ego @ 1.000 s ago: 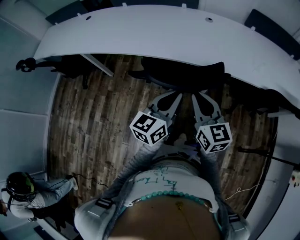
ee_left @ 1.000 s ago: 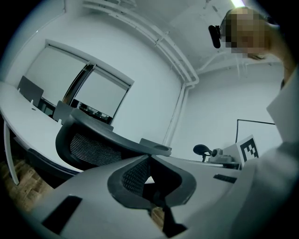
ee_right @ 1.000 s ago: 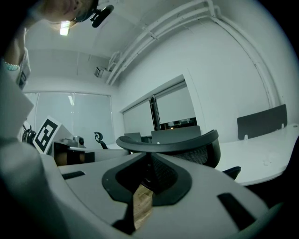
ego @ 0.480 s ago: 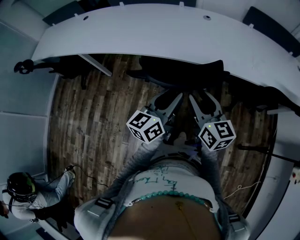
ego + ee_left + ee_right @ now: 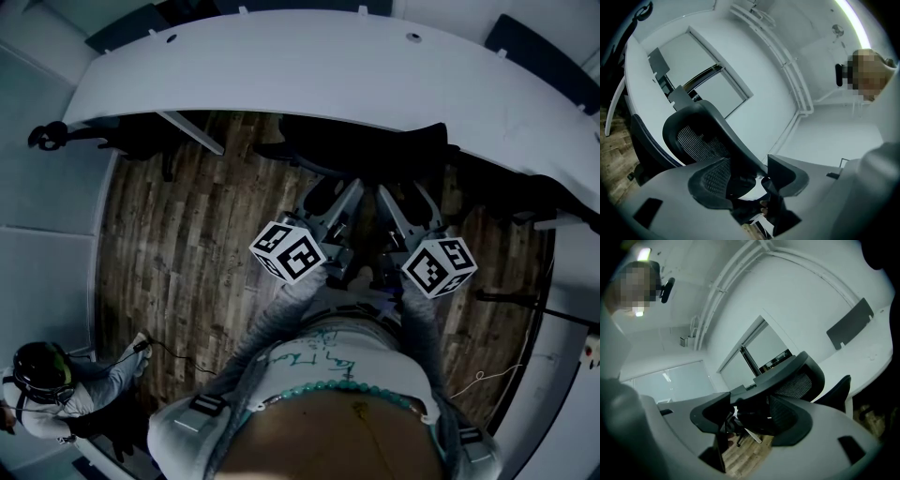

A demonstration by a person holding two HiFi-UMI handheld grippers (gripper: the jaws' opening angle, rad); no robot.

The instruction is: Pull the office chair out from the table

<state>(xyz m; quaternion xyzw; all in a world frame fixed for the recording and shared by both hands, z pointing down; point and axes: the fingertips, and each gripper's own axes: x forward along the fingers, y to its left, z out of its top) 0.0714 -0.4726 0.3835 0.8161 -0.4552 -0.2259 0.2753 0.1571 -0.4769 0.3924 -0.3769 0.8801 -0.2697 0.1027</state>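
Facing you w/ its back, chair (image 5: pixel 361 150) sits tucked under the curved surface (image 5: pixel 281 66), seat pointing away, top rim running L–R. Bare wood floor (image 5: pixel 178 244) lies open btwn surface edge and you; a person (image 5: pixel 42 384) sits well off, lower left. Your left tool (image 5: pixel 330 195) and right tool (image 5: pixel 401 195) have just been opening. Both are now wide, rim btwn each pair, not pinched. Vs earlier: both cubes rolled.

Office meeting room: long white table (image 5: pixel 281 66), mesh office chair (image 5: pixel 699 139).
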